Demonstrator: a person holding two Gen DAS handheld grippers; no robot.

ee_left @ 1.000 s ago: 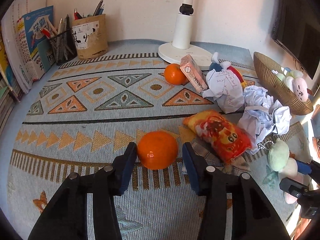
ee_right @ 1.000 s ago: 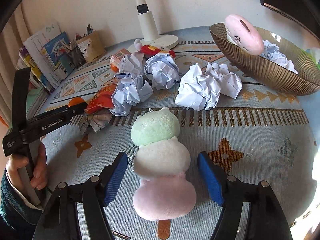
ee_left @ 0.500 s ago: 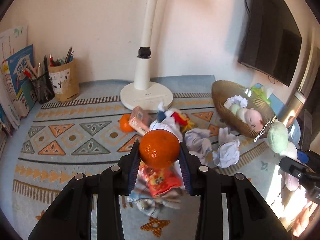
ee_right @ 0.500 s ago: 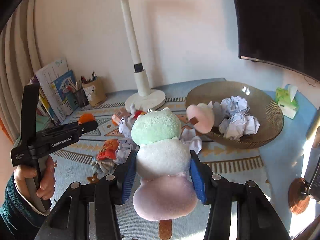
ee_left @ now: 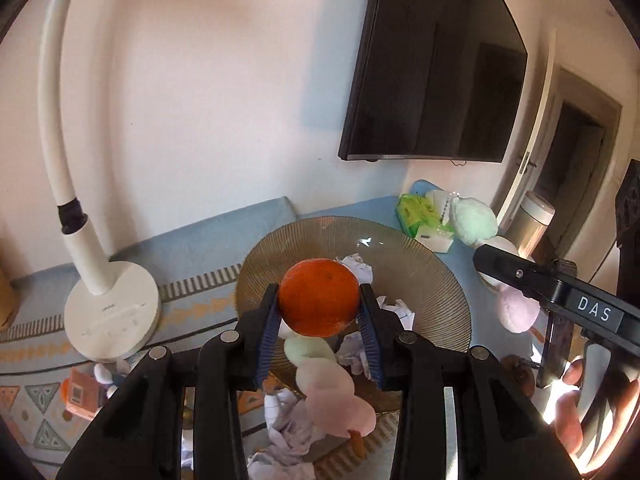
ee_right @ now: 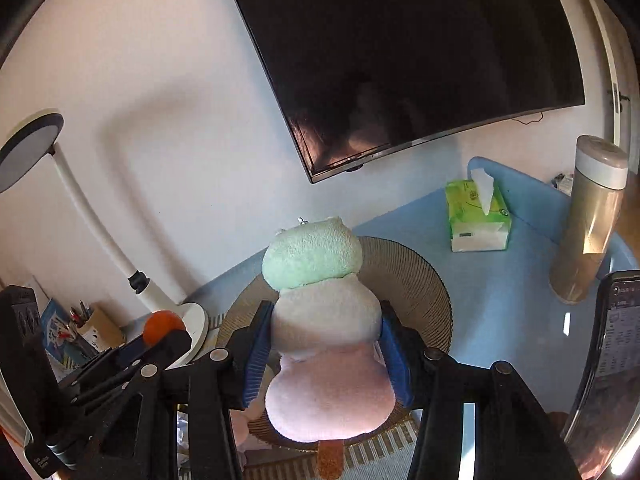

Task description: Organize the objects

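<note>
My left gripper (ee_left: 319, 300) holds an orange (ee_left: 318, 298) in the air between its blue pads, above the ribbed golden bowl (ee_left: 440, 276); its jaws are opening slightly. The bowl holds crumpled paper (ee_left: 360, 268) and a pastel plush (ee_left: 332, 396). My right gripper (ee_right: 326, 332) grips a green, white and pink dango plush (ee_right: 324, 312) by its white middle, over the bowl's rim (ee_right: 428, 280); its jaws are opening too. In the right wrist view the left gripper (ee_right: 160, 340) and the orange (ee_right: 162, 324) show at the lower left.
A white desk lamp (ee_left: 108, 308) stands left of the bowl. Behind the bowl lie a green tissue pack (ee_right: 478, 216) and a tall thermos (ee_right: 588, 240). A dark screen (ee_right: 400, 40) hangs on the wall. More paper balls (ee_left: 288, 432) and a small box (ee_left: 82, 394) lie on the patterned mat.
Both grippers closed on their objects on the mat, then lifted them and carried them right to above the bowl.
</note>
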